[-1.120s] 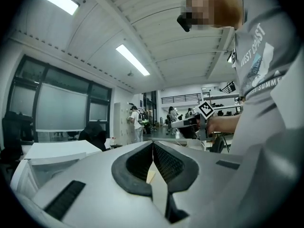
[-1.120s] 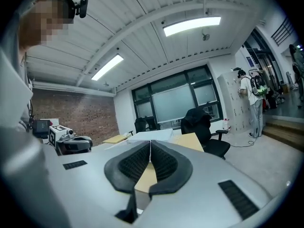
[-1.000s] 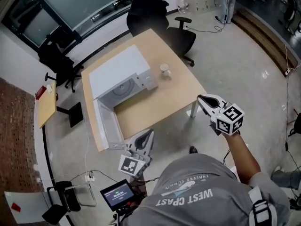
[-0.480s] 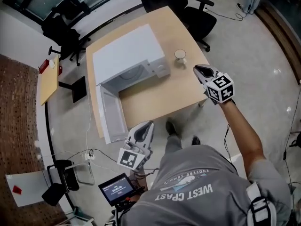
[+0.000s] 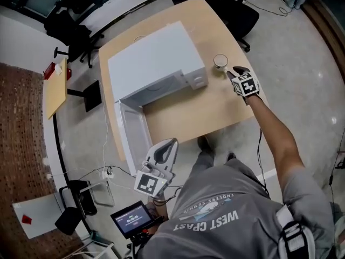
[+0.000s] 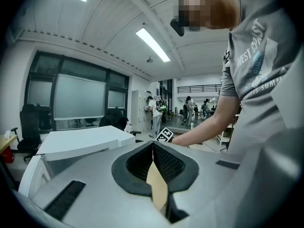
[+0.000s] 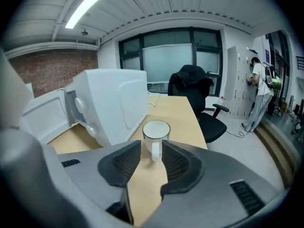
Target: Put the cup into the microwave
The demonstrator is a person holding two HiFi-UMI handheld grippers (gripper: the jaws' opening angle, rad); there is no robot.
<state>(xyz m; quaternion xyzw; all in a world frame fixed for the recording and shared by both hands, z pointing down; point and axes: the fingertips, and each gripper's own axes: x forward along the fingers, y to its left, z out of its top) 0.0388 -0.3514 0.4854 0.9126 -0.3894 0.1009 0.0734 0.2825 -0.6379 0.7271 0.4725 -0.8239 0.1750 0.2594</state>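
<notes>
Since the cup [image 7: 156,131] stands on the table [image 5: 178,117] beside the open microwave [image 5: 156,61], handle turned outward, the right gripper [image 7: 151,152], jaws just opened and spread either side of that handle without pinching it, lines up to grasp, while the left gripper [image 6: 153,148] hangs pressed together, empty.

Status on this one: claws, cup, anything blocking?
Right claw open, jaws just been opening; cup handle just between the tips, ungripped. Left claw shut, empty, off the table. Cup upright beside microwave; door open, nothing in the way.
</notes>
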